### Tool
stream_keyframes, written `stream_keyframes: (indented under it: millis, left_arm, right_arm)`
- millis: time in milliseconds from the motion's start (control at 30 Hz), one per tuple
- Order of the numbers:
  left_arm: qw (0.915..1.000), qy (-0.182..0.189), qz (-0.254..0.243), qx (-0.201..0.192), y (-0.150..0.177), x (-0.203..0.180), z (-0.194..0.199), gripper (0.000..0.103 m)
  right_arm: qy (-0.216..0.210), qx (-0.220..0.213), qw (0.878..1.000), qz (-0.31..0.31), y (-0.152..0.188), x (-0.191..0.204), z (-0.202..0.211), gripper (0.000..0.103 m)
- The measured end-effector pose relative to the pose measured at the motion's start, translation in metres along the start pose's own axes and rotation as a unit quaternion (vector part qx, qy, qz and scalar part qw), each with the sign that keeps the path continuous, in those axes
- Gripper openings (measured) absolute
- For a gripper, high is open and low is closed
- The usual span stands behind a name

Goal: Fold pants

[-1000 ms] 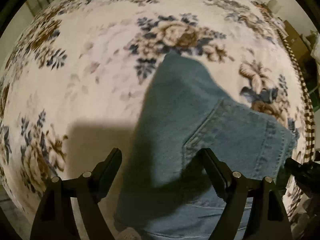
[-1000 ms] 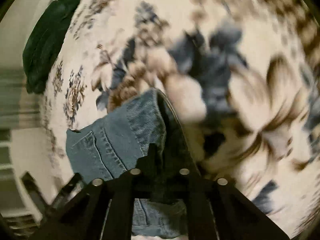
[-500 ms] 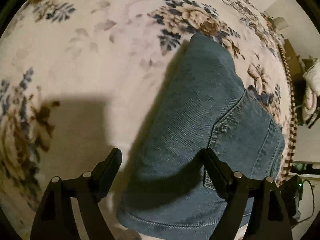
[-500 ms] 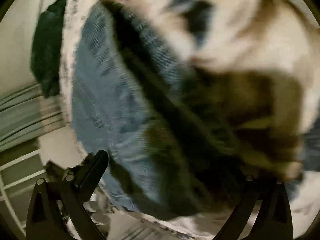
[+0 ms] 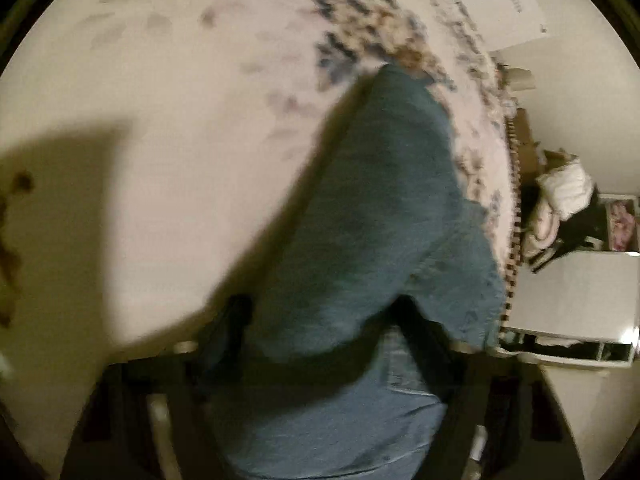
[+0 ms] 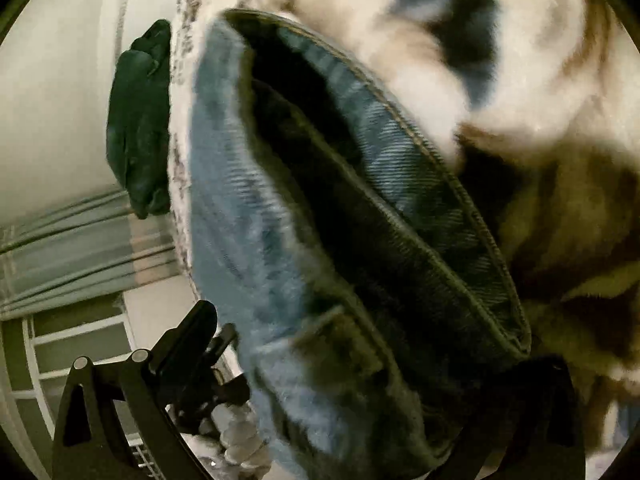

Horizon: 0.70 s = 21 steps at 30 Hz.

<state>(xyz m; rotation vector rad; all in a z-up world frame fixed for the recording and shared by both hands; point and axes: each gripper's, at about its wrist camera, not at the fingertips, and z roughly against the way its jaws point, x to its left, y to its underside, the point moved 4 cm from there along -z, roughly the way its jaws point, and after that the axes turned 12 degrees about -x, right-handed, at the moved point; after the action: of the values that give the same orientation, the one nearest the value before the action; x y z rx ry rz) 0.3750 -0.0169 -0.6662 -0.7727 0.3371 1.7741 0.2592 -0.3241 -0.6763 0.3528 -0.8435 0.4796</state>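
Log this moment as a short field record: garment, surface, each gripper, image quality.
garment: blue denim pants, folded, lying on the bedspread
surface: floral cream bedspread
left gripper: fingers spread, denim between them; grip unclear through blur
right gripper: fingers wide apart, pants hem between them
nearby: dark green item at the bed edge
image quality: both views motion-blurred

Left gripper [image 5: 320, 320]: black fingers, heavily blurred; pale round screw heads just visible at the finger bases. Right gripper [image 6: 360, 340]: matte black, angular. Left finger [image 6: 188, 332] is wedge-shaped, on a triangular cut-out bracket carrying two silver round screw heads. Right finger mostly hidden, dark.
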Motion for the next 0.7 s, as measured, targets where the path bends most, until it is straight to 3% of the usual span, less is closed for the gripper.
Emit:
stream_keyframes:
  millis: [67,133,200,400,567,700]
  left_arm:
    - [0.9998,0.014,-0.004,-0.012,0.0,-0.005,0.005,0.05]
    - [0.9995,0.024,0.0,-0.022,0.0,-0.011,0.014,0.034]
    - [0.999,0.032,-0.009,-0.029,0.001,-0.02,0.023,0.029]
    - [0.9965,0.044,-0.048,-0.052,-0.012,-0.064,0.049,0.02]
    - [0.9926,0.069,-0.058,-0.081,-0.045,-0.102,0.069,0.02]
    - [0.9896,0.082,-0.057,-0.104,-0.08,-0.124,0.07,0.02]
  right_arm:
    - [0.035,-0.012,0.999,0.018,0.004,0.003,0.004,0.09]
    - [0.039,-0.021,0.999,0.021,0.009,0.006,0.013,0.053]
    - [0.045,-0.032,0.998,0.032,0.015,0.016,0.021,0.047]
    - [0.045,-0.069,0.994,0.074,0.026,0.063,0.05,0.039]
    - [0.014,-0.093,0.99,0.103,0.0,0.118,0.087,0.039]
    - [-0.01,-0.109,0.986,0.123,-0.027,0.155,0.085,0.039]
